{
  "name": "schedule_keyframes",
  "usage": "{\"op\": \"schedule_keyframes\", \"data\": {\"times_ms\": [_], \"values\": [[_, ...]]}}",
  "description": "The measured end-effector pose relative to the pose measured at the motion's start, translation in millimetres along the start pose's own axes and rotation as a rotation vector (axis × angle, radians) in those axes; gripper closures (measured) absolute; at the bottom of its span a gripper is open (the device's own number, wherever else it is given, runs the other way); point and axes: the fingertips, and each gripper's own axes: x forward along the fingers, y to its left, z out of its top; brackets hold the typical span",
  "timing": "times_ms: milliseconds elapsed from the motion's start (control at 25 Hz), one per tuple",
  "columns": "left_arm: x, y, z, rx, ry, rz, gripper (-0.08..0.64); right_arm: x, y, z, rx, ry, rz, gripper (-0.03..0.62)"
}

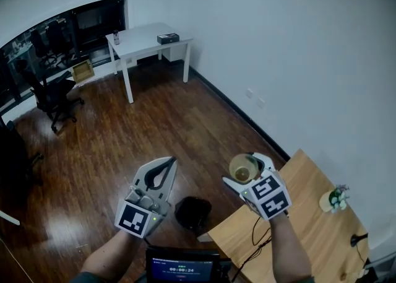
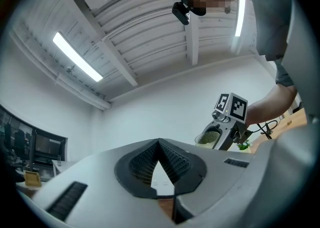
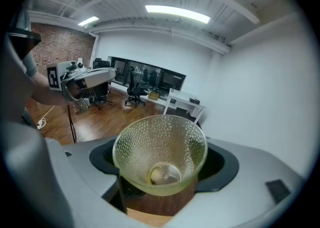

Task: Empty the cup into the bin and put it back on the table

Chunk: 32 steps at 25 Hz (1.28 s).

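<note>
Gripping the dimpled yellow-green cup (image 3: 160,147) by its sides, the right gripper (image 1: 244,170) holds it up by the left edge of the wooden table (image 1: 309,232) — mouth open to the camera, bare base showing. The left gripper (image 1: 167,167) hovers with its jaws pressed together on nothing — the black bin (image 1: 193,212) sits on the floor between the two grippers.
</note>
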Motion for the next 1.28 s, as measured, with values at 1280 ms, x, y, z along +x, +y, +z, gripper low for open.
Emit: {"op": "schedule_keyframes", "data": {"times_ms": [1280], "values": [[61.4,6.3,-44.0,0.021,0.073,-0.004,0.569,43.2,-64.1,0.8,-0.349,0.218,-0.115,0.183]]}}
